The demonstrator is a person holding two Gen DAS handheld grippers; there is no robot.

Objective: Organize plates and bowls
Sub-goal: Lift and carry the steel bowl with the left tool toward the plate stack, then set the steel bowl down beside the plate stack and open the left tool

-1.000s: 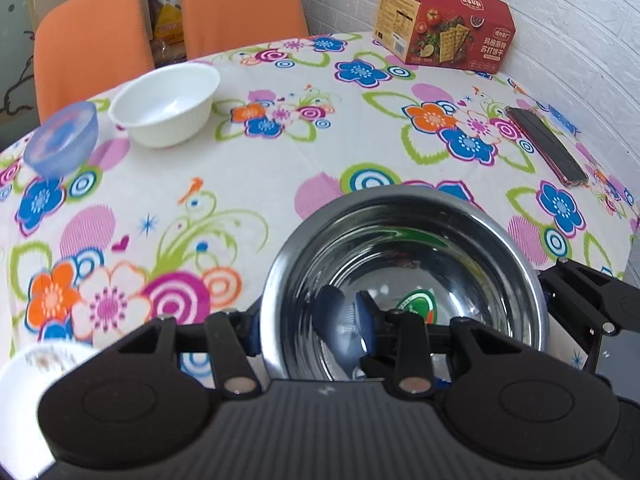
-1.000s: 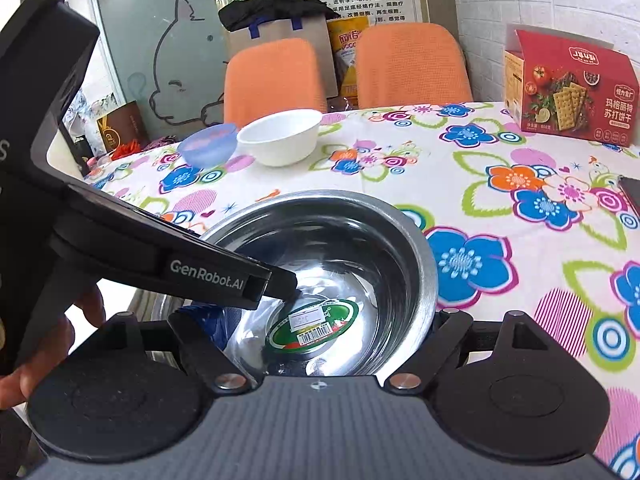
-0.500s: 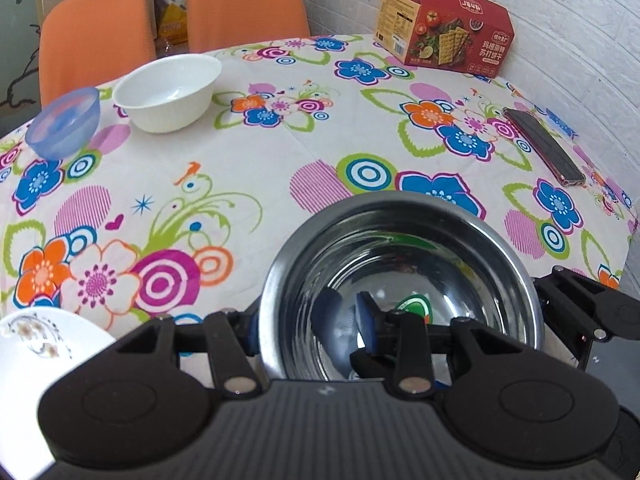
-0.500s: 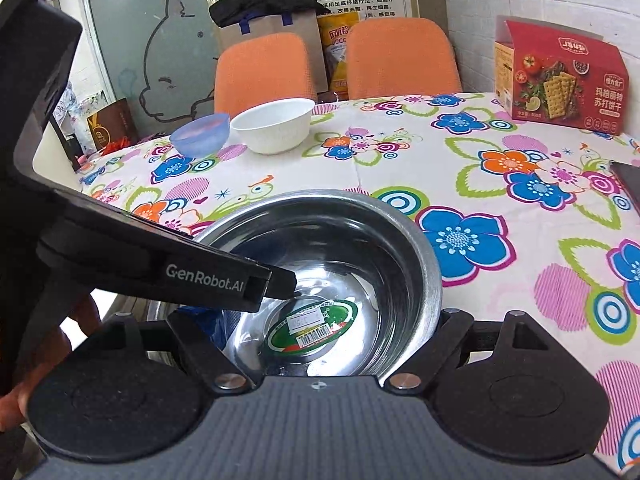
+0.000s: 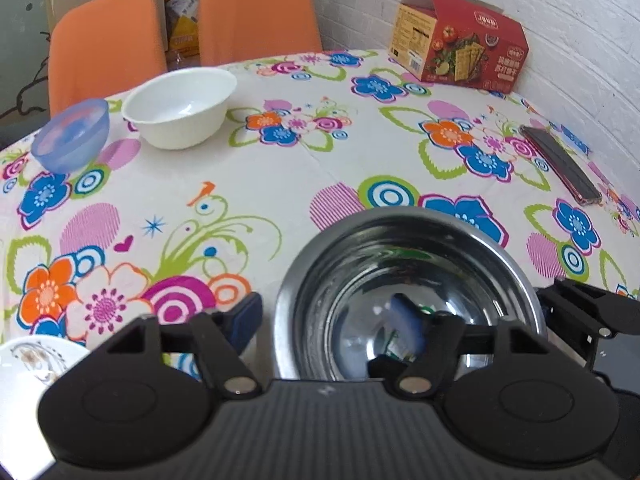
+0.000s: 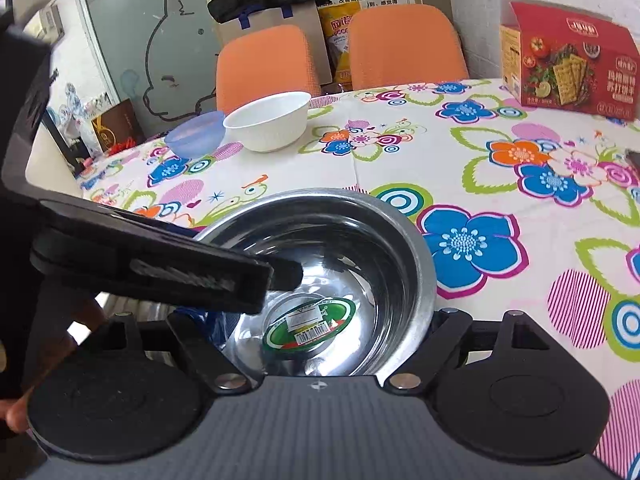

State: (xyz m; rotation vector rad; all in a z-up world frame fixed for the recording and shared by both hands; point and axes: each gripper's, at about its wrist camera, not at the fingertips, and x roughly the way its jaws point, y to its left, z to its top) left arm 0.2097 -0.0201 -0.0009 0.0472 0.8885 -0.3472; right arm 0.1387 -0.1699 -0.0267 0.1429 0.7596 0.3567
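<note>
Floral-print tabletop [image 5: 280, 184] against a white brick wall, two orange chairs [image 5: 256, 12] at the far edge. Left wrist view: steel bowl [image 5: 408, 280] sits on the tabletop right in front of the left gripper [image 5: 328, 320]; jaws spread apart, astride the bowl's near-left rim, left blue-padded finger outside the wall, right finger inside the bowl. Not clamped. White bowl [image 5: 180, 108] and translucent blue bowl [image 5: 72, 134] side by side far left, just apart. Patterned white plate [image 5: 36, 364] at the near-left edge. Red cracker box [image 5: 460, 56] far right, dark phone [image 5: 560, 168] flat on the cloth by the wall. Right gripper body shows at the bowl's right side. Right wrist view: same steel bowl [image 6: 340, 264], green barcode sticker [image 6: 312, 324] on its bottom. Right gripper [image 6: 320, 328] jaws wide apart, bowl's near part between the fingers; contact with the rim can't be confirmed. Left gripper's body crosses from the left over the bowl rim, a hand [image 6: 24, 400] behind it. White bowl [image 6: 268, 120] and blue bowl [image 6: 196, 134] far back, cracker box [image 6: 568, 68] far right.
</note>
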